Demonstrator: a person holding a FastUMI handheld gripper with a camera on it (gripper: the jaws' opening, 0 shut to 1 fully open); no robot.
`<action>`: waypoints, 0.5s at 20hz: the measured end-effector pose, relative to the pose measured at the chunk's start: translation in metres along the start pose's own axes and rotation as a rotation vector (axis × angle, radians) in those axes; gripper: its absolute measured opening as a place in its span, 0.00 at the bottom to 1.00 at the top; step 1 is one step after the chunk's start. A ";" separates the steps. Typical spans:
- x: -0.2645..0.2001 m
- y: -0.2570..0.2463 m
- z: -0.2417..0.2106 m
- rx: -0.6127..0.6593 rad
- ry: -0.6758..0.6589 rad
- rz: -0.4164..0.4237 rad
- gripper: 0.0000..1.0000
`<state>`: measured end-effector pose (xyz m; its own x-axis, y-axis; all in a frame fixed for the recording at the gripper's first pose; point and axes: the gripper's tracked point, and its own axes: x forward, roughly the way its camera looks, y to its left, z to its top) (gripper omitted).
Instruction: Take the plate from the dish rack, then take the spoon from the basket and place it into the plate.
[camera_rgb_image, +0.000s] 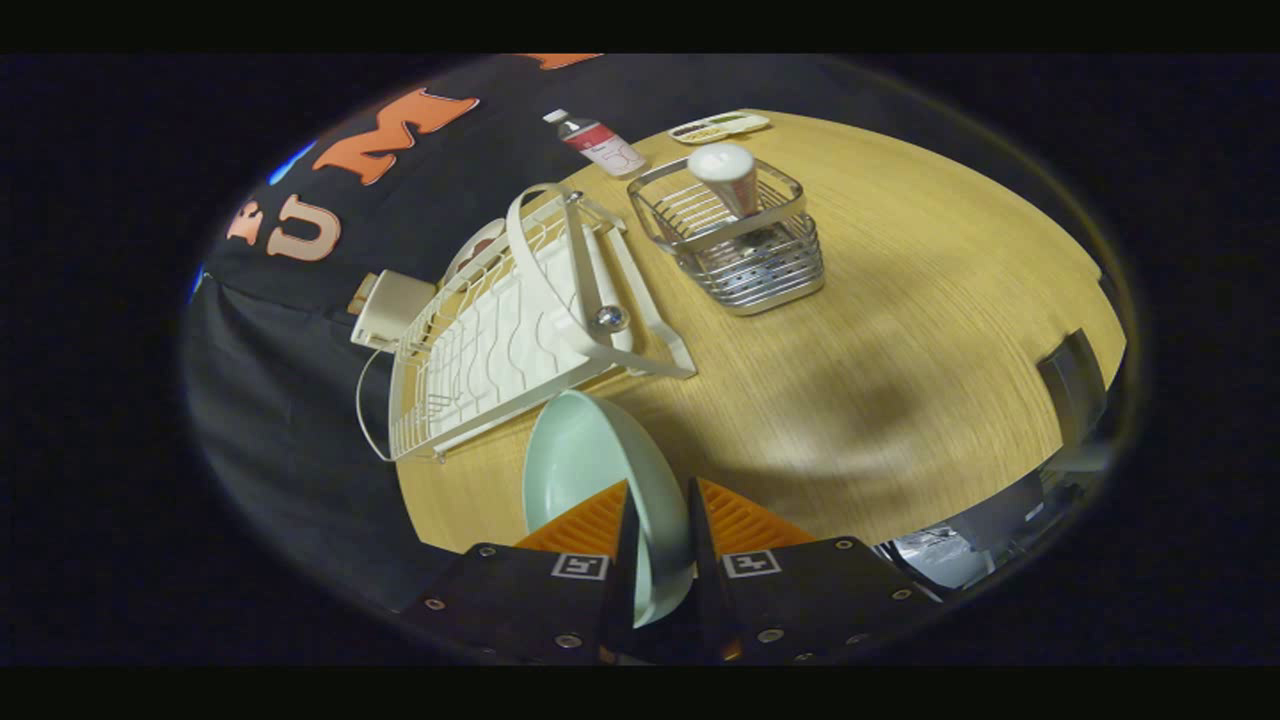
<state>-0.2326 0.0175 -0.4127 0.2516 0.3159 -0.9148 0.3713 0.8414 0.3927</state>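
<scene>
two orange fingers (745, 520) of the tongs (658, 525) pinch the pale green plate (590, 480) by its rim, holding it on edge above the bench (900, 330), just in front of the white dish rack (500, 320). the spoon (730, 175) stands in the wire basket (735, 250) beyond, well apart. the grip is thin, so i judge the plate could swing or slip if tilted, and could clip the rack's near rail. open bench lies to the right of the rack, roomy for setting down.
</scene>
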 end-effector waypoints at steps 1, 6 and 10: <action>-0.002 -0.006 0.005 -0.005 -0.018 -0.022 0.27; -0.030 -0.002 0.067 -0.053 -0.264 -0.026 0.45; -0.056 -0.011 0.109 -0.244 -0.478 -0.129 0.72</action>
<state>-0.1529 -0.0573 -0.3555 0.6168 0.0175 -0.7869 0.2218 0.9554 0.1952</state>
